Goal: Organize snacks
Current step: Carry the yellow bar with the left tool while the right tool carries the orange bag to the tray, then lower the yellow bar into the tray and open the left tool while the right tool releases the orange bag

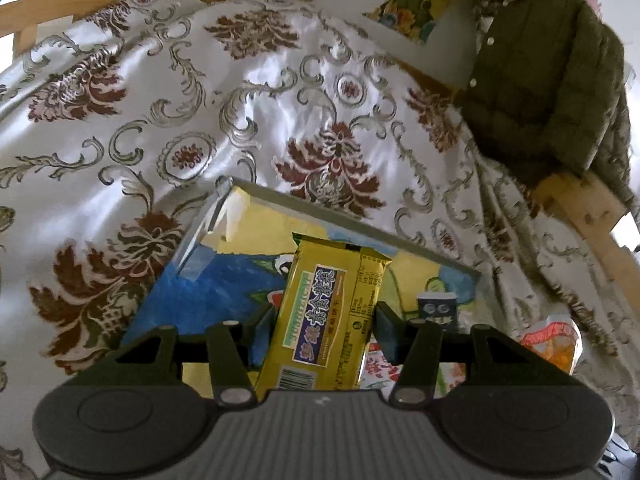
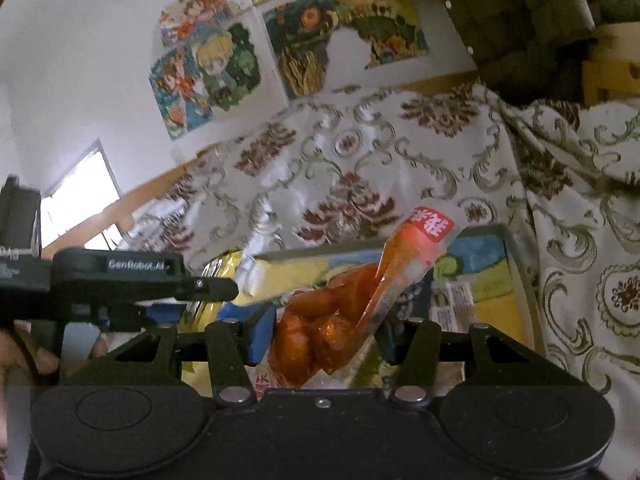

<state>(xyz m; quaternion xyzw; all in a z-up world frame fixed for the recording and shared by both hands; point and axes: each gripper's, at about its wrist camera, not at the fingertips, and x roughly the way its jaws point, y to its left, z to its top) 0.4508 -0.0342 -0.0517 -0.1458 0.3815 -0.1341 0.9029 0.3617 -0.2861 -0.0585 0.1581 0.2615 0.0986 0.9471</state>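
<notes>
1. The yellow snack pack is clamped in the left gripper over the box; lower it flat.
2. The orange snack pouch, pinched in the right gripper, hangs floppy; place it beside, toward the box's right wall.
3. Keep off the patterned cloth.

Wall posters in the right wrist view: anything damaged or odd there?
Yes. The posters on the white wall behind the patterned cloth look torn: one has a ragged white gap along its right side where paper is missing, and the sheets hang slightly askew. Nothing appears spilled.
</notes>
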